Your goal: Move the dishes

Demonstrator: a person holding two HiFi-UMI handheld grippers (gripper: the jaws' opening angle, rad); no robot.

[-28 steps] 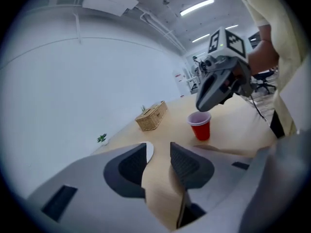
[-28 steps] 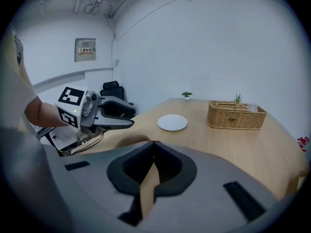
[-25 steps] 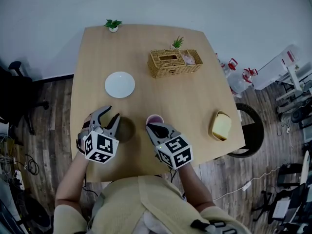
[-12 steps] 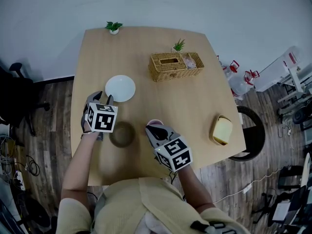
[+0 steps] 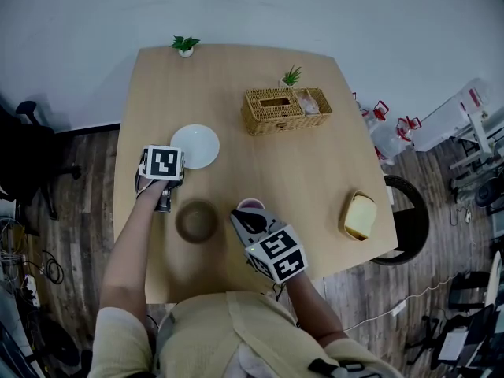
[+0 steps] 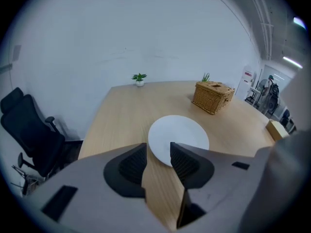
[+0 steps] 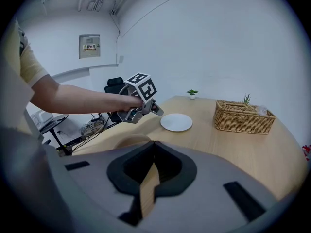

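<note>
A white plate [image 5: 197,146] lies left of centre on the wooden table [image 5: 236,77]. My left gripper [image 5: 168,153] hovers at its near left edge, marker cube on top. In the left gripper view the jaws [image 6: 158,152] stand a little open with nothing between them, and the plate [image 6: 182,135] is just ahead. A brown bowl [image 5: 197,220] sits nearer me, with a pink cup [image 5: 251,204] to its right. My right gripper [image 5: 239,214] is right behind the cup, shut [image 7: 154,145] with nothing seen between its fingers. The cup is hidden in the right gripper view.
A wicker basket [image 5: 285,109] stands at the back right with a small plant [image 5: 291,75] behind it. Another small plant [image 5: 185,44] is at the far edge. A yellow block [image 5: 357,213] lies near the right edge. A black chair [image 6: 29,135] stands left of the table.
My left gripper has moved away from beside the brown bowl, forward to the white plate's near edge. The right gripper has stayed by the pink cup.
</note>
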